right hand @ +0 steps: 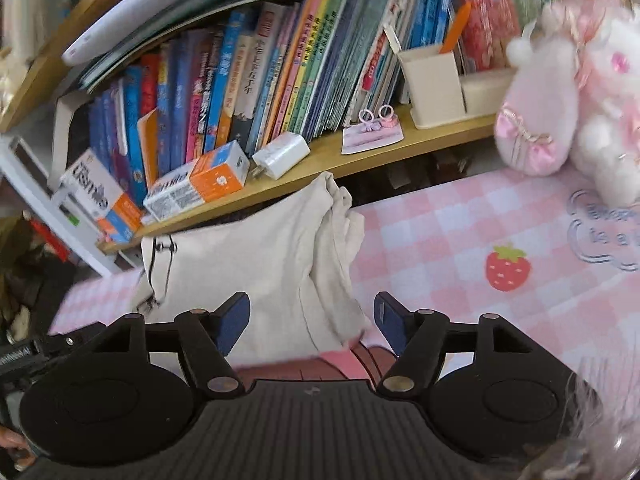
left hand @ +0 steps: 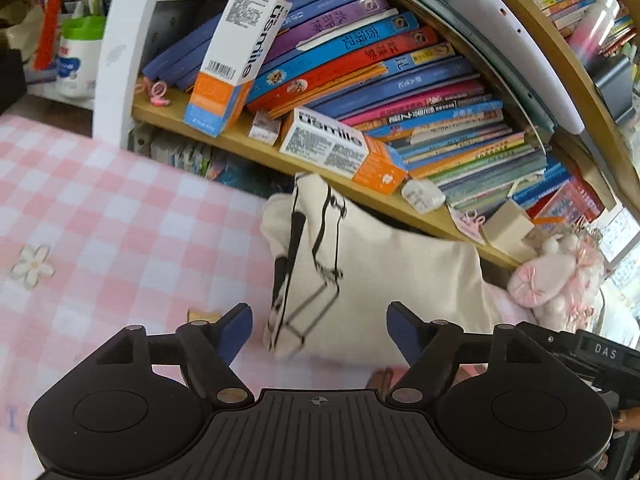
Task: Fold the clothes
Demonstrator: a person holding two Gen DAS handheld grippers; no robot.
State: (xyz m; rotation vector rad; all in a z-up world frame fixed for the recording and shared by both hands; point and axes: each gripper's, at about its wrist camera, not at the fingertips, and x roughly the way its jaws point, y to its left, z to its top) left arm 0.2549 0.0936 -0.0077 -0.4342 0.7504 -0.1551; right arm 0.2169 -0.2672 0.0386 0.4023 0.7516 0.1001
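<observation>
A cream garment [left hand: 400, 280] with a black line print lies folded on the pink checked cloth [left hand: 120, 232], its far edge against the bookshelf. My left gripper [left hand: 320, 332] is open just in front of its left end, blue pads [left hand: 236, 332] apart and touching nothing. In the right wrist view the same cream garment [right hand: 272, 264] lies bunched at its right end. My right gripper [right hand: 312, 324] is open over its near edge, the cloth lying between the pads [right hand: 232, 324] without being pinched.
A wooden bookshelf [left hand: 248, 144] packed with books and toothpaste boxes [left hand: 236, 56] stands right behind the garment. A pink plush toy [right hand: 568, 92] sits at the right on the cloth. A cream pen holder [right hand: 432, 84] and a white charger [right hand: 280, 156] rest on the shelf.
</observation>
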